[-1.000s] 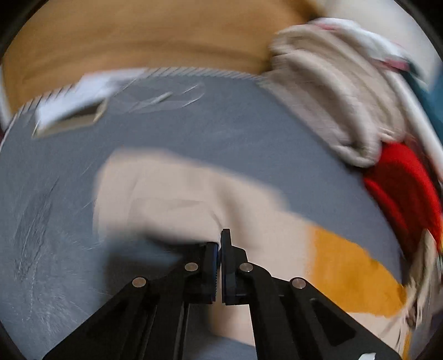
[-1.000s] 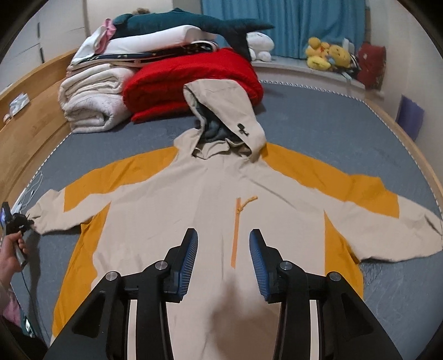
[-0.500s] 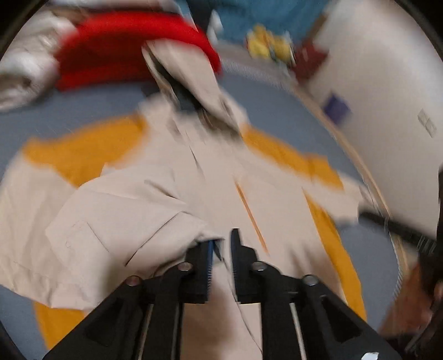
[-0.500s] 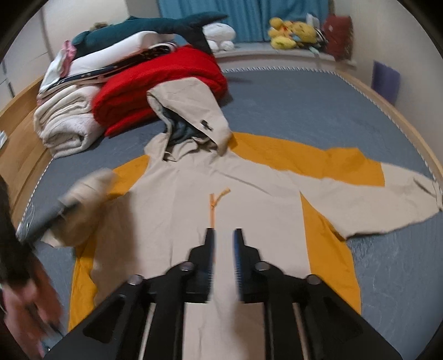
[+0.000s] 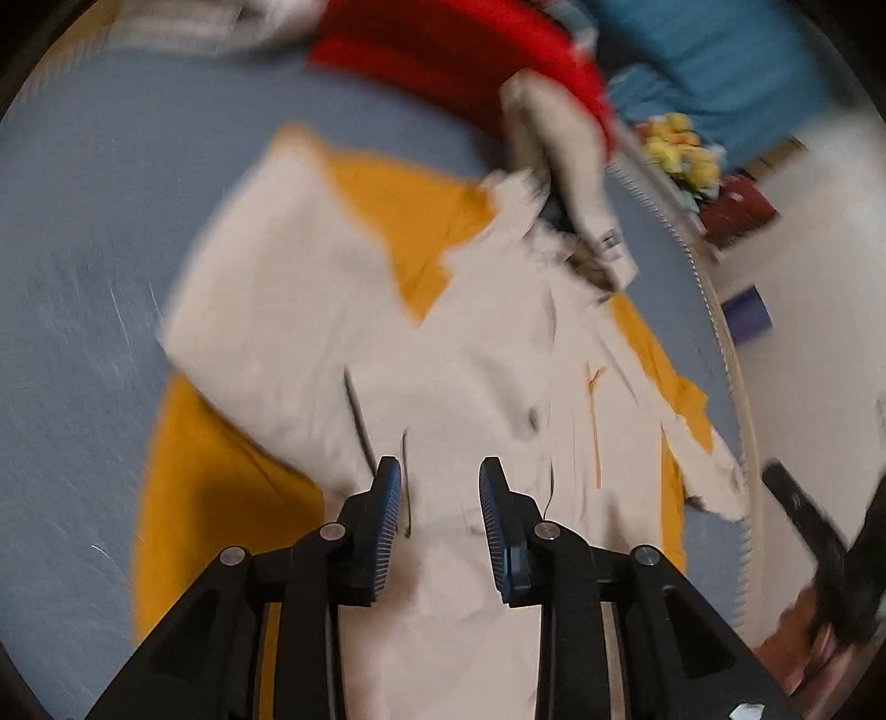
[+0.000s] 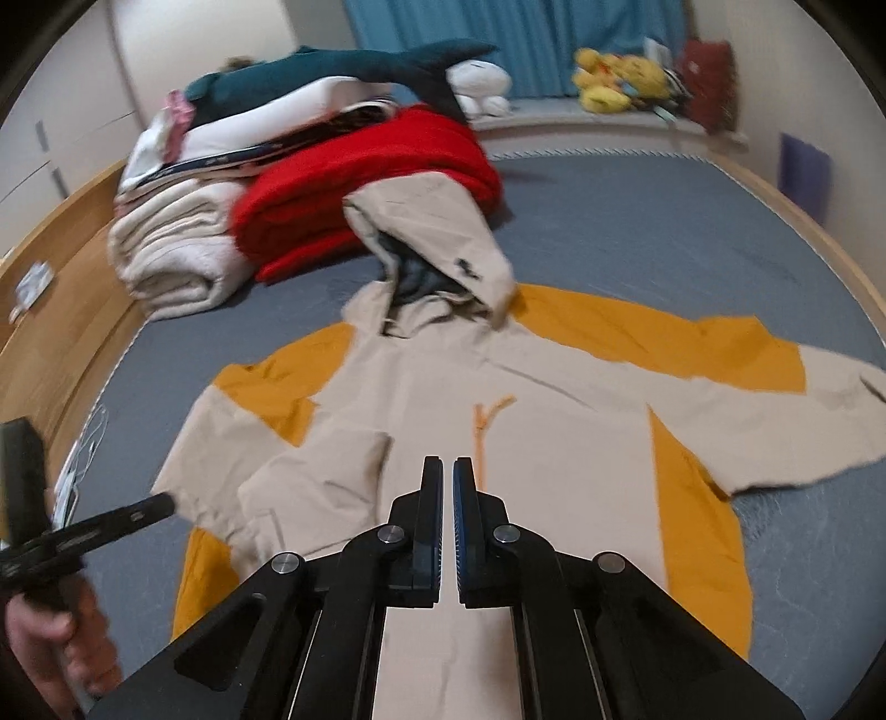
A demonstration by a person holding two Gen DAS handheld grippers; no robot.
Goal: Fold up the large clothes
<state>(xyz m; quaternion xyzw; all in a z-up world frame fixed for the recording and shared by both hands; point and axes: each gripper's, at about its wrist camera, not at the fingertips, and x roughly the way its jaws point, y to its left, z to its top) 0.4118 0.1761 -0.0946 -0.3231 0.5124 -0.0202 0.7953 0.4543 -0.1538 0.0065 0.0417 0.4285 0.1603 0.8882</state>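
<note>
Lying face up on the grey-blue bed cover [image 6: 637, 221], the beige and orange hooded jacket [image 6: 498, 387] is spread with its hood [image 6: 432, 238] pointing toward the folded bedding at the far side. One sleeve [image 6: 310, 471] is folded inward across the chest, its cuff resting on the beige front panel; the other sleeve [image 6: 775, 421] lies extended flat toward the bed edge. A short orange zip [image 6: 480, 437] runs down the centre of the chest. The right gripper [image 6: 447, 476] hangs above the lower front of the jacket with its jaws clenched together, and no cloth is seen between the blue pads. The left gripper [image 5: 437, 487] is positioned over the folded sleeve area; its jaws are opening, with a clear gap between the pads and nothing caught in that gap, the fabric lying beneath them. In the right wrist view, a hand [image 6: 50, 653] at the lower left edge grips the handle of that left gripper. Beyond the hood sit a folded red blanket [image 6: 365, 188], a rolled cream blanket [image 6: 177, 249], and a teal shark plush [image 6: 343, 66] on top of the stack. Yellow soft toys [image 6: 614, 77] sit on the ledge below the blue curtain [image 6: 526, 39]. The left wrist view is motion-blurred, so fine detail there cannot be confirmed.
</note>
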